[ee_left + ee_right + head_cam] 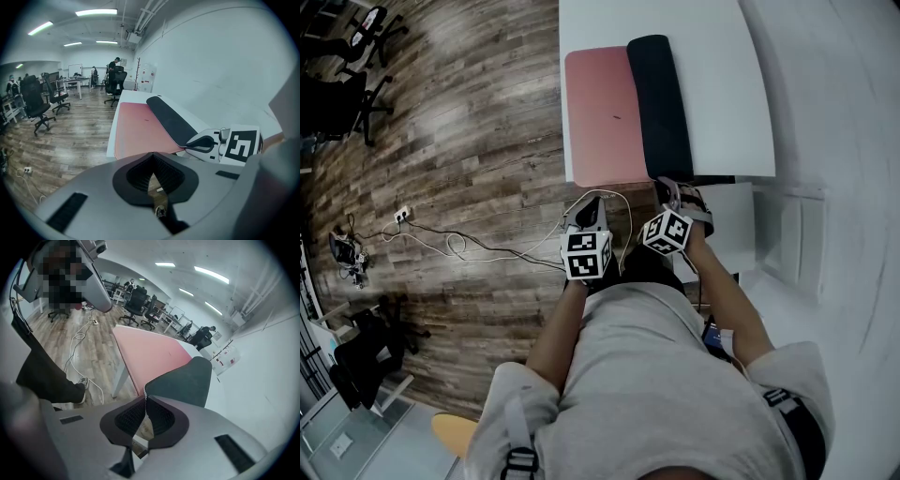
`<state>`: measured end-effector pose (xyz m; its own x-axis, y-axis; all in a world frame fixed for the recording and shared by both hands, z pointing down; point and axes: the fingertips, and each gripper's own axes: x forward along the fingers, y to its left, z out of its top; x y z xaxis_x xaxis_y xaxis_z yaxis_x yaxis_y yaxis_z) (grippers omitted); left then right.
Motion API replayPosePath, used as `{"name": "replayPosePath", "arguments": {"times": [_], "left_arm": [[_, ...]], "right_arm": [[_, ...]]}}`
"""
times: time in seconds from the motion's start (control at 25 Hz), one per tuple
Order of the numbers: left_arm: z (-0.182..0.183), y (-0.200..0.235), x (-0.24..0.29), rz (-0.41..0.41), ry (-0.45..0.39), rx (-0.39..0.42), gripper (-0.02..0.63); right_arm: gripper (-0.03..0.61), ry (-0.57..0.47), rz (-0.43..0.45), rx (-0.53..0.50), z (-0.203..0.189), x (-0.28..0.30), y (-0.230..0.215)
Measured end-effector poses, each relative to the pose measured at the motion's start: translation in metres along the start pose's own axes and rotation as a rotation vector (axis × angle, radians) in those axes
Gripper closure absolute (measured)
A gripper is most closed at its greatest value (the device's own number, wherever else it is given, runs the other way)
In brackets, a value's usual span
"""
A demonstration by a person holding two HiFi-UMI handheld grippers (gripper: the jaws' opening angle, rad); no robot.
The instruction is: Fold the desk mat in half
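Grey shirt (656, 375) and both forearms fill the bottom of the head view, each hand carrying a gripper with a marker cube. Beyond them stands a white desk (722, 84) on a wood floor (469, 141) strewn with cables (487, 246). The pink desk mat (605, 112) lies on the desk's left part, and its right portion is turned over leftward as a dark flap (661, 103). The right gripper (673, 192) reaches the flap's near end at the desk's near edge, while the left gripper (591, 214) hangs off the desk, just short of the mat's near edge. In the left gripper view, the left gripper (152, 158) has its jaws pressed together with nothing between them. The desk mat (138, 129) stretches ahead of it, apart from it, and the right gripper (206, 142) sits at the flap's near corner. Office chairs (35, 101) stand on the floor to the left. In the right gripper view, the right gripper (145, 401) pinches the mat's stitched edge between its pads. The dark flap (185, 380) rises from the jaws above the pink surface (150, 352).
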<state>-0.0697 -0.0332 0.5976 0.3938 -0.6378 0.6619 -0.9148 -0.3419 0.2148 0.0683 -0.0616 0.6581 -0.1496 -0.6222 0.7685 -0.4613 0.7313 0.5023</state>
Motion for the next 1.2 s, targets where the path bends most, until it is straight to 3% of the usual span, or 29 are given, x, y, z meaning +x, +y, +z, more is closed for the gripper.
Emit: {"name": "replayPosePath", "arguments": {"times": [1.2], "left_arm": [[-0.002,0.022,-0.002,0.022,-0.011,-0.044,0.604]], "right_arm": [[0.528,-0.014,0.030,-0.037,0.029,0.007,0.016]]}}
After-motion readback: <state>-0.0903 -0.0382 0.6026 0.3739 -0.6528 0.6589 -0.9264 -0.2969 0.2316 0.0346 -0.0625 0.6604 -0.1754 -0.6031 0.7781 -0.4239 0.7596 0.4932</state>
